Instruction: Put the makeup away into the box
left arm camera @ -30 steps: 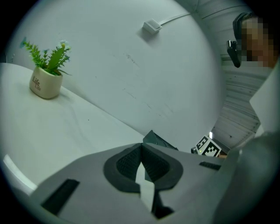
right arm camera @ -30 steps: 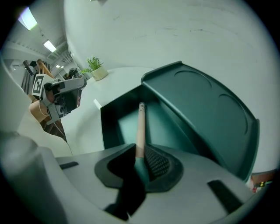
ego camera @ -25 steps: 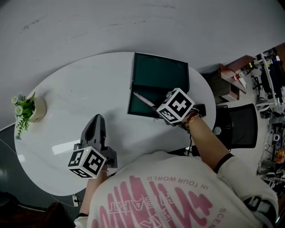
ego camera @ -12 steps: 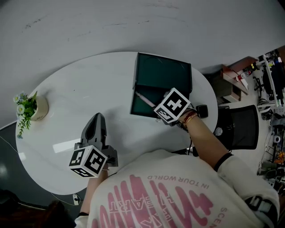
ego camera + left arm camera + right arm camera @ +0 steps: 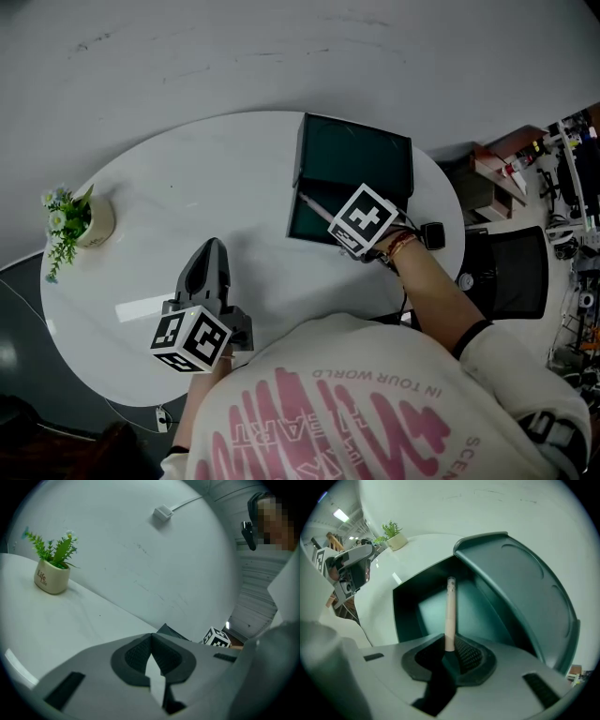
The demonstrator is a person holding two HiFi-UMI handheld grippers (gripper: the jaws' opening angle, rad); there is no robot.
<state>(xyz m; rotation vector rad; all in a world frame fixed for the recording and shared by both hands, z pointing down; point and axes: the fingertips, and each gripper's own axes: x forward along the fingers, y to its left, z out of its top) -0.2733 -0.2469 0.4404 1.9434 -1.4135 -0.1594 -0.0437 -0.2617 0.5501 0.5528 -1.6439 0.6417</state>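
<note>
A dark green box (image 5: 354, 159) stands on the white table (image 5: 150, 225) with its lid (image 5: 520, 588) raised. My right gripper (image 5: 364, 219) hangs over the box's near edge, pointing down. It is shut on a thin beige makeup pencil (image 5: 317, 208). In the right gripper view the pencil (image 5: 450, 611) sticks out from the right gripper (image 5: 449, 641) over the box's open inside (image 5: 426, 616). My left gripper (image 5: 211, 248) rests at the table's near left, shut and holding nothing, well apart from the box. The left gripper (image 5: 151, 639) points across the table.
A small potted plant (image 5: 80, 220) stands at the table's far left edge, also in the left gripper view as a pot (image 5: 50, 576). An office chair (image 5: 511, 272) and cluttered shelves (image 5: 562, 150) lie to the right. The person's sleeve fills the near foreground.
My right gripper has tipped slightly and shifted a little left over the box, pencil still gripped. The left gripper has stayed put. The head camera has shifted a little.
</note>
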